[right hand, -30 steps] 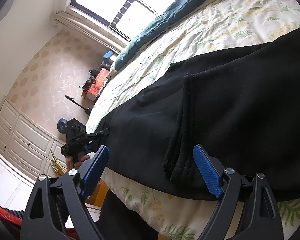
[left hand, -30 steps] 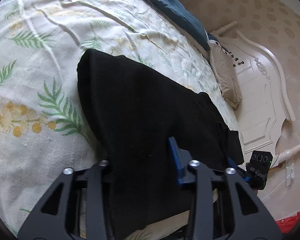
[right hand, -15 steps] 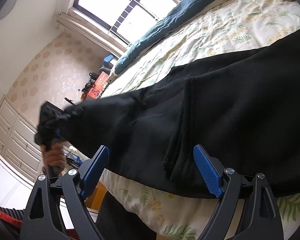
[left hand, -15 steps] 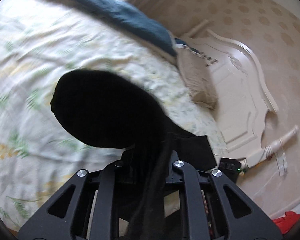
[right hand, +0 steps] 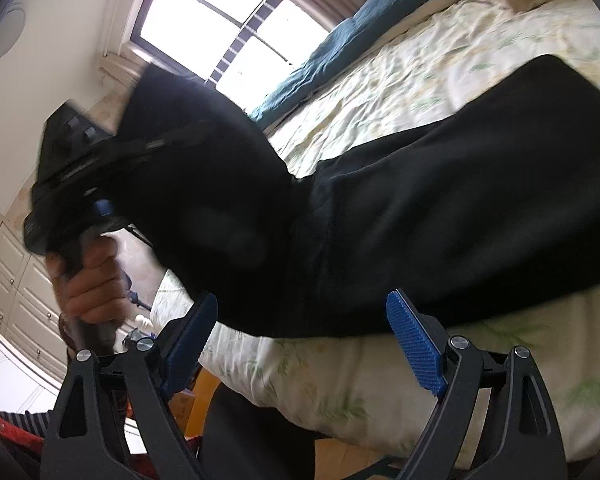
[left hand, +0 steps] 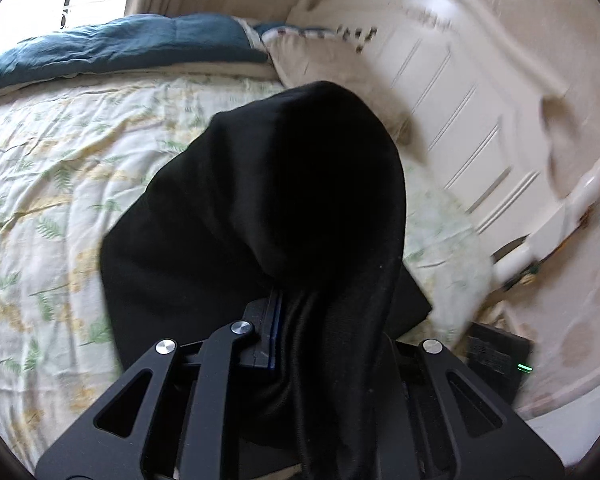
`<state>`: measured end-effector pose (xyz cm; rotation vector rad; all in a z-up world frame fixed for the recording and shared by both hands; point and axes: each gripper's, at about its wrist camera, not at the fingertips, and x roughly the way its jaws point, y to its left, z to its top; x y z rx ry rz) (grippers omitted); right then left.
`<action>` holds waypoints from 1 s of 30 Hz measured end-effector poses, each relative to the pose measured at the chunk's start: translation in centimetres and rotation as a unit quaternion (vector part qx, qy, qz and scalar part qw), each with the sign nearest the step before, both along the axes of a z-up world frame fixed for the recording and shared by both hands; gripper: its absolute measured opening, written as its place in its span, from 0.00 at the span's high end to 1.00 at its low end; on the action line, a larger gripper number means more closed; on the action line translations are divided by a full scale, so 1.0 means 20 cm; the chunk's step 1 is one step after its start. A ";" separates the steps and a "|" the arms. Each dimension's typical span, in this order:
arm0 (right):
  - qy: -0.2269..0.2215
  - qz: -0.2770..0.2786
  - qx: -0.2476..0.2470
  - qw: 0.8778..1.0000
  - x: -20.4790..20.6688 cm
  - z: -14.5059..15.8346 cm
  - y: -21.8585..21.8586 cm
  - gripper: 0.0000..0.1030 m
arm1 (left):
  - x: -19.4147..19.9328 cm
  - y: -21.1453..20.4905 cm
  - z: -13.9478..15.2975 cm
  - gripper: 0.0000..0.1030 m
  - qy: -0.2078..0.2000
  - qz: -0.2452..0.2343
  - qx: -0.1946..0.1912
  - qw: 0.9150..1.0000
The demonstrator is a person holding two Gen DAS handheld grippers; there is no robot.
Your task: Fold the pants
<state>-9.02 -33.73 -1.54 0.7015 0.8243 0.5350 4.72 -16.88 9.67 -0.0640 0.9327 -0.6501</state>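
Black pants (right hand: pixel 460 216) lie across a fern-print bedspread (right hand: pixel 440 60). My left gripper (left hand: pixel 296 320) is shut on one end of the pants (left hand: pixel 300 184) and holds it lifted above the bed, the cloth draped over the fingers and hiding the right one. In the right wrist view that gripper (right hand: pixel 112 152) and the hand holding it show at the left, with the raised cloth hanging from it. My right gripper (right hand: pixel 300 332) is open and empty at the bed's near edge, just below the pants' hem.
A teal blanket (left hand: pixel 120 48) and a beige pillow (left hand: pixel 328 60) lie at the far side of the bed. A white headboard (left hand: pixel 480 100) stands to the right. A window (right hand: pixel 220 28) and white cabinets (right hand: pixel 16 280) show in the right wrist view.
My left gripper closed on the end of the pants and lifted it up off the bed, swinging it over the rest of the garment. My right gripper stayed open in place.
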 end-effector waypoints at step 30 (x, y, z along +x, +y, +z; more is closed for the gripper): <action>0.051 -0.112 0.021 0.992 -0.30 -0.08 -0.30 0.17 | -0.18 -0.58 -0.32 0.21 -0.130 0.070 0.199 0.969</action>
